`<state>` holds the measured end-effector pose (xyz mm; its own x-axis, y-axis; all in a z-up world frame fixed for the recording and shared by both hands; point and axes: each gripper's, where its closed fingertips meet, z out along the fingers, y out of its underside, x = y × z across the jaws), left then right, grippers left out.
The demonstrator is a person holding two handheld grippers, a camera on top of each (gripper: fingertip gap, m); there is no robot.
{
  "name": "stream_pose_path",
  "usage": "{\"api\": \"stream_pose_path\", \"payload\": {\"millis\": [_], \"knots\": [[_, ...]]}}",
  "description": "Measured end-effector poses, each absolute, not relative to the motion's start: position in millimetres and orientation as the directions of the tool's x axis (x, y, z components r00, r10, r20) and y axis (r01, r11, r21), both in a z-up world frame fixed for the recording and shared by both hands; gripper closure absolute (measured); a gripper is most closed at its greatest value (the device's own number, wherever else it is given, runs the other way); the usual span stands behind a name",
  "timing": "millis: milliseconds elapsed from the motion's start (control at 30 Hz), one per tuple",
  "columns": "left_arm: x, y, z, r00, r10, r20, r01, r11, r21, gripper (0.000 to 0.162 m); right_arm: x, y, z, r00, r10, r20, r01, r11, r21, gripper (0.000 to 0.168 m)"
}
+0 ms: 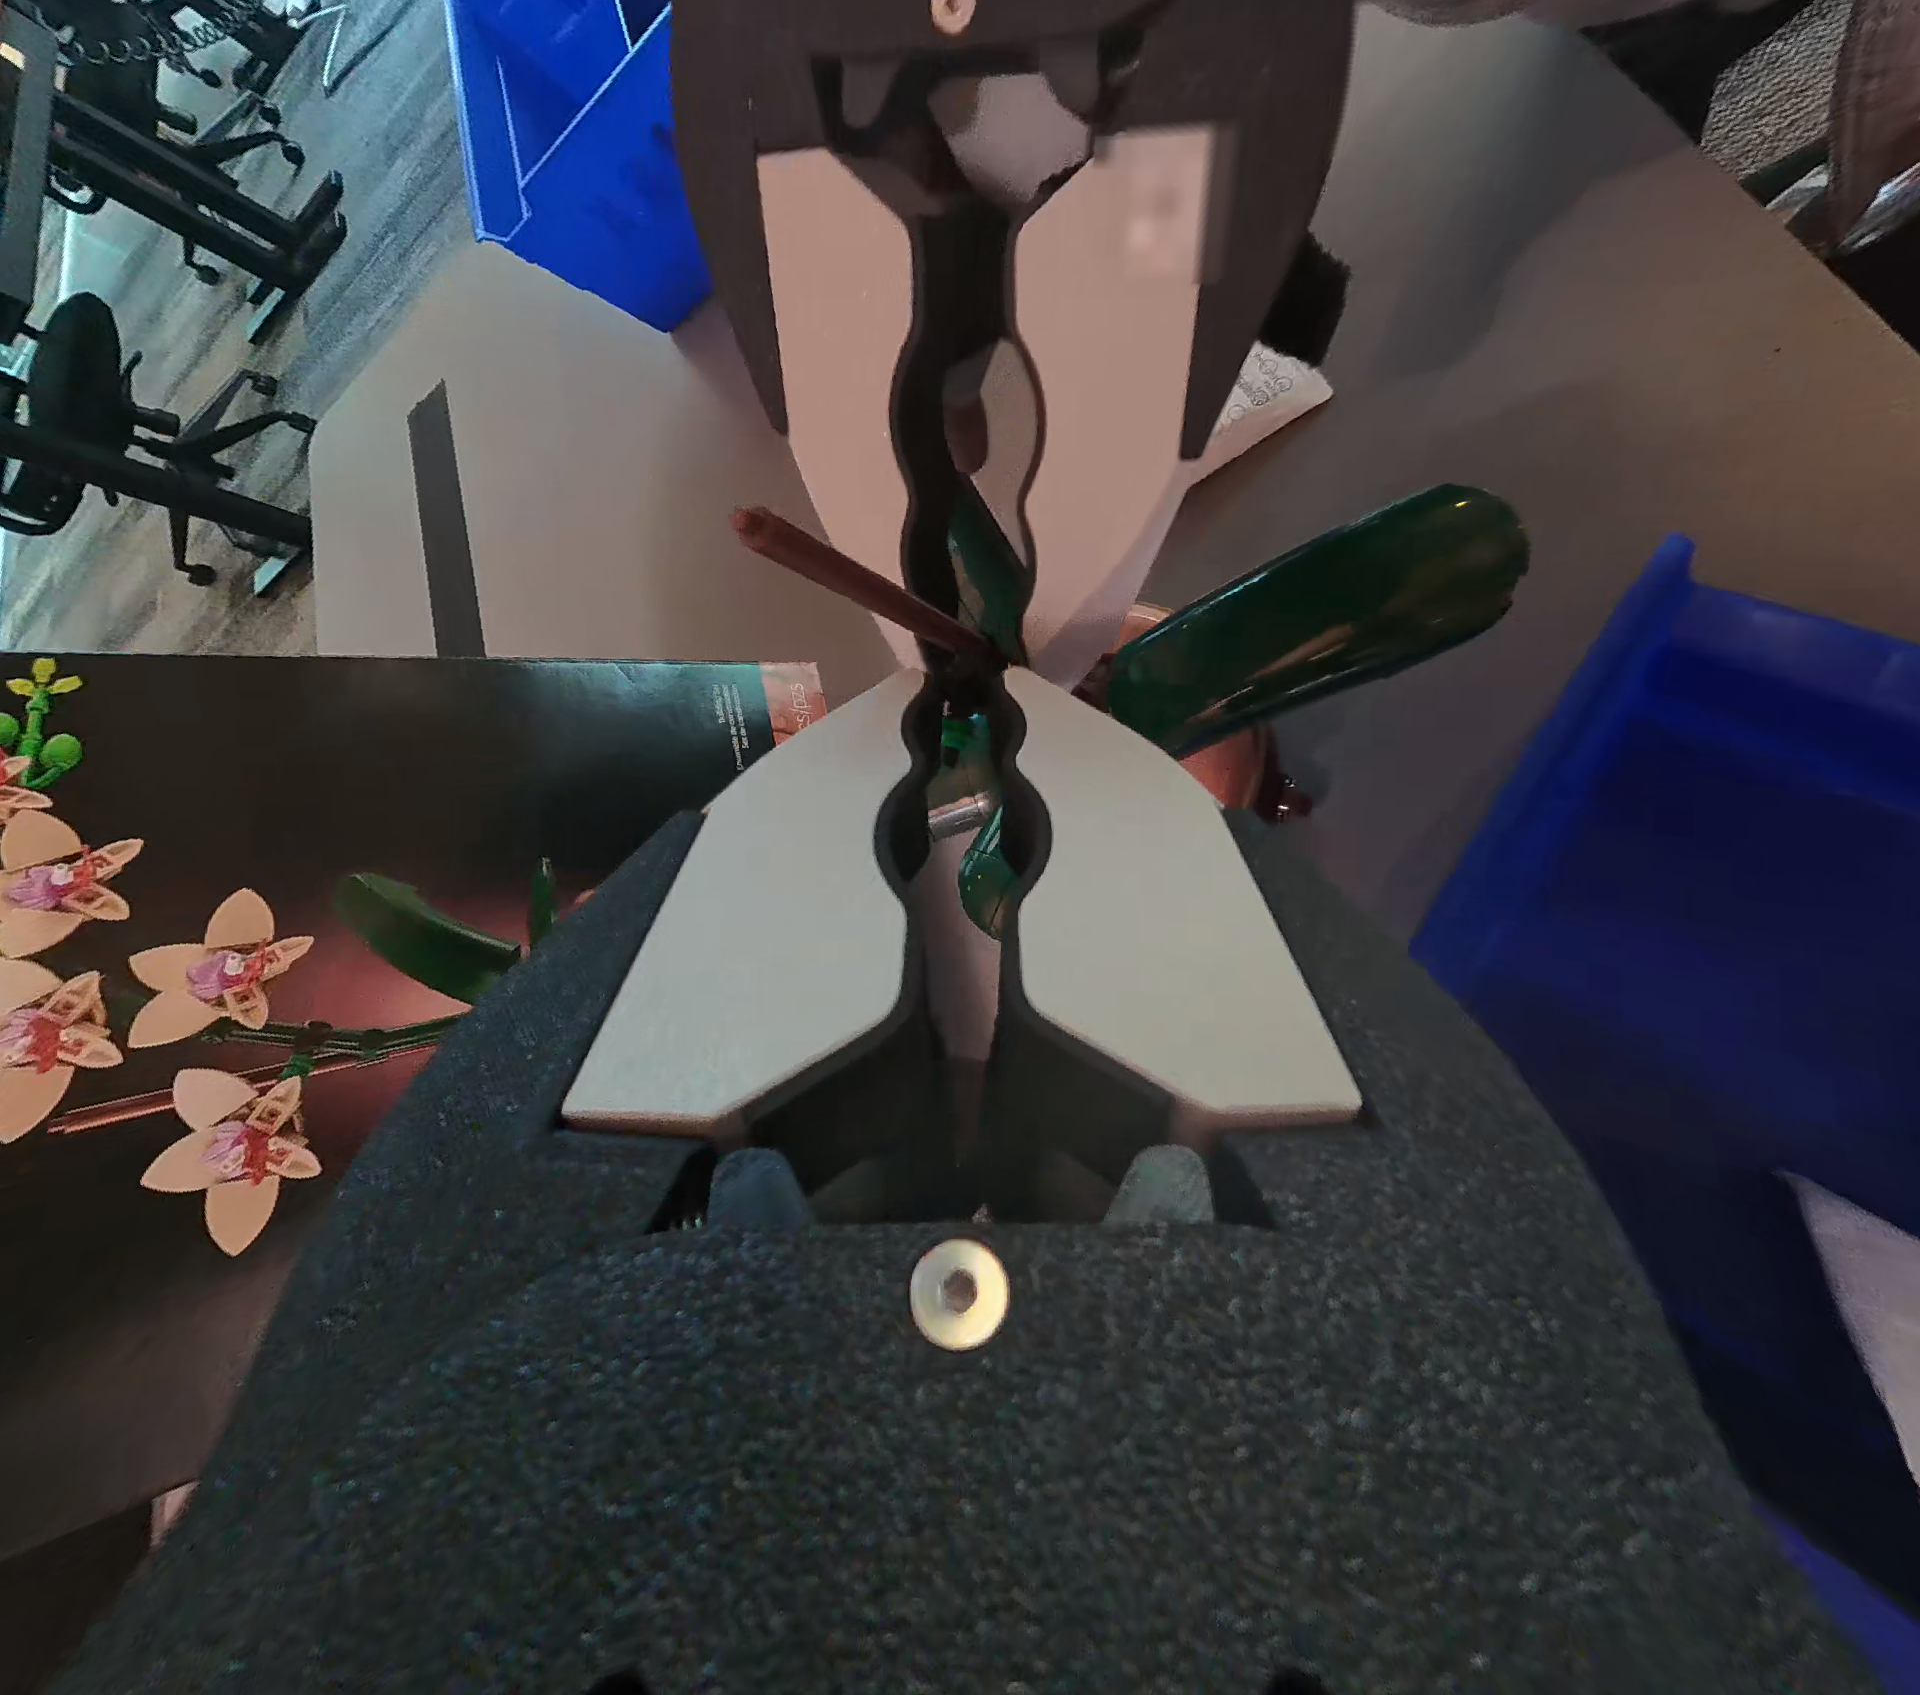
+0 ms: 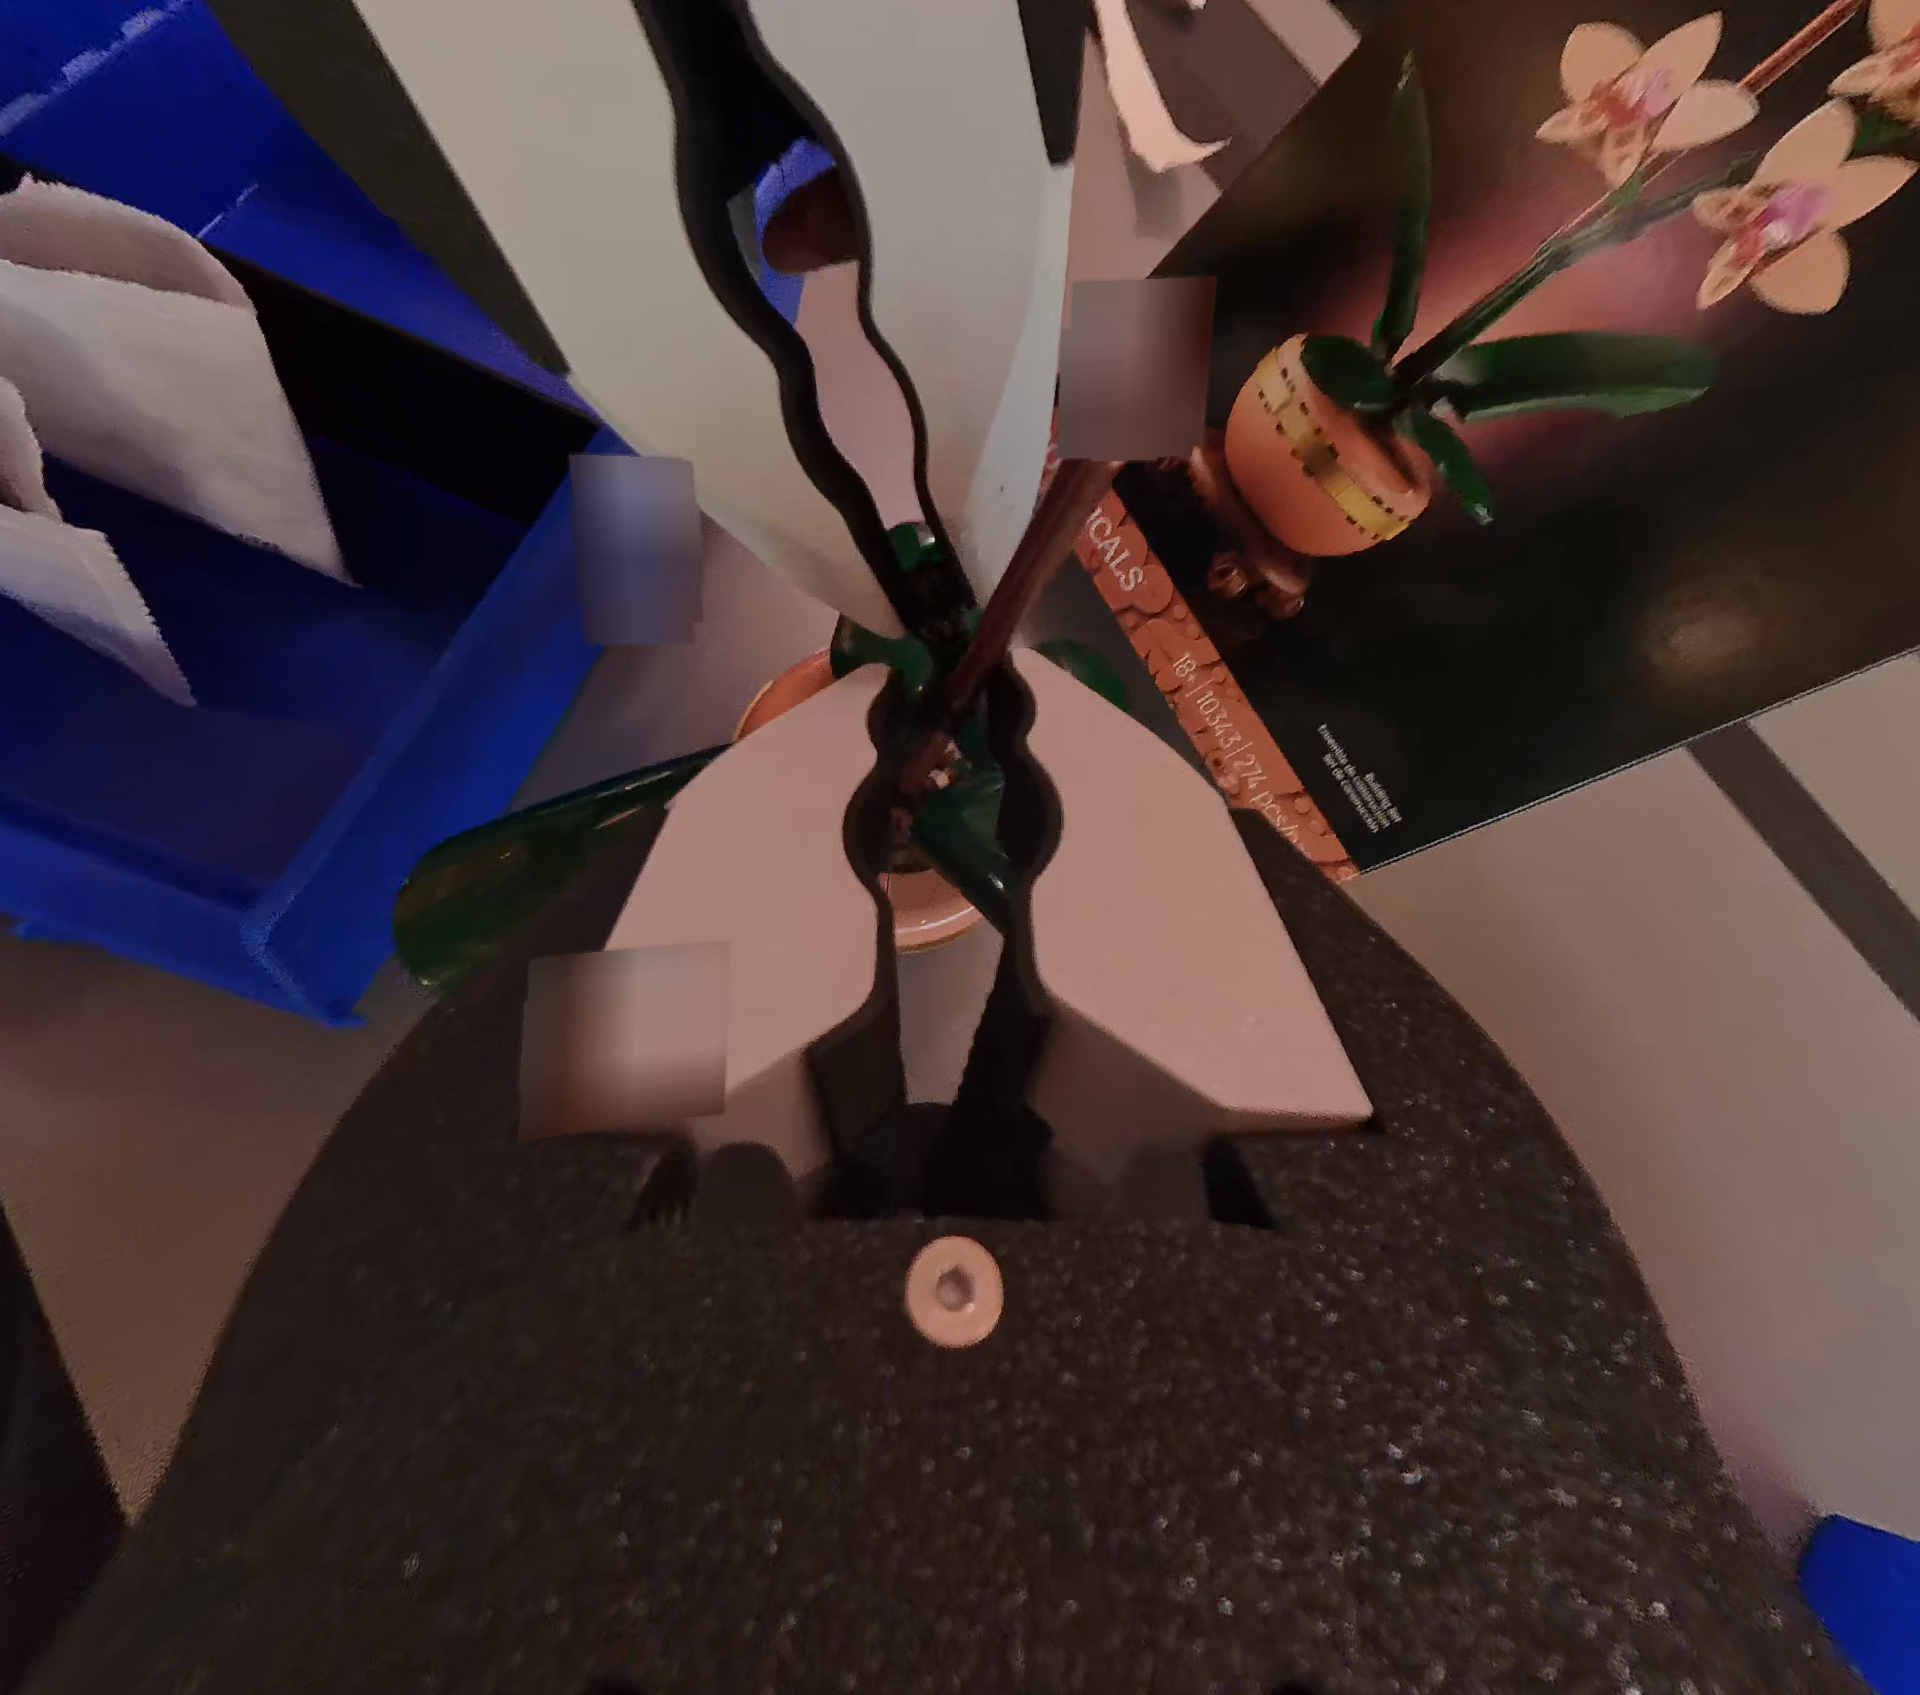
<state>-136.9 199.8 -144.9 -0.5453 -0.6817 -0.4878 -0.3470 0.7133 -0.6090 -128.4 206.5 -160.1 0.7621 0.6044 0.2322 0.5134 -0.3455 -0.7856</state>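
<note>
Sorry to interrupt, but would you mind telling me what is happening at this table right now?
A person is working two grippers tip to tip over a small toy-brick plant. The left hand-held gripper and the right hand-held gripper are both closed around its middle, where a thin brown stem and dark green leaves meet above a tan pot. The picture box and blue bins lie alongside.

A small brick-built plant sits in a tan round pot [image 2: 914, 902] on the counter [image 2: 1558, 1022]. Just beside the pot lies a black box with orchid pictures [image 2: 1558, 502]. Glossy dark green leaves [image 1: 1320, 606] spread out from the pot. A thin reddish-brown stem rod [image 1: 831, 575] rises tilted from the pot's middle, leaning toward the box.
</note>
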Motion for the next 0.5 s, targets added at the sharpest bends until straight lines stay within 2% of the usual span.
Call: {"api": "stream_pose_path", "payload": {"millis": [100,200,267,367,500], "knots": [[-136.6,200.0,-145.4,-0.548,-0.685,-0.481,-0.345,0.709,-0.615,0.154,-130.5,209.8,-156.6,0.758,0.576,0.305,0.540,-0.292,-0.790,0.147],[-136.8,199.5,-145.7,-0.551,-0.678,-0.487,-0.345,0.716,-0.607,0.154,-132.3,217.6,-161.7,0.756,0.554,0.348,0.558,-0.267,-0.785,0.152],[-139.5,198.9,-145.2,-0.570,-0.670,-0.476,-0.340,0.720,-0.605,0.155,-134.4,216.7,-161.4,0.761,0.561,0.326,0.537,-0.262,-0.802,0.159],[-140.9,197.7,-144.6,-0.573,-0.678,-0.461,-0.324,0.703,-0.633,0.156,-137.1,214.4,-162.7,0.765,0.584,0.272,0.503,-0.278,-0.819,0.159],[-140.9,197.6,-142.0,-0.574,-0.692,-0.437,-0.318,0.681,-0.660,0.156,-135.5,214.6,-163.5,0.771,0.567,0.290,0.517,-0.292,-0.804,0.159]]}}
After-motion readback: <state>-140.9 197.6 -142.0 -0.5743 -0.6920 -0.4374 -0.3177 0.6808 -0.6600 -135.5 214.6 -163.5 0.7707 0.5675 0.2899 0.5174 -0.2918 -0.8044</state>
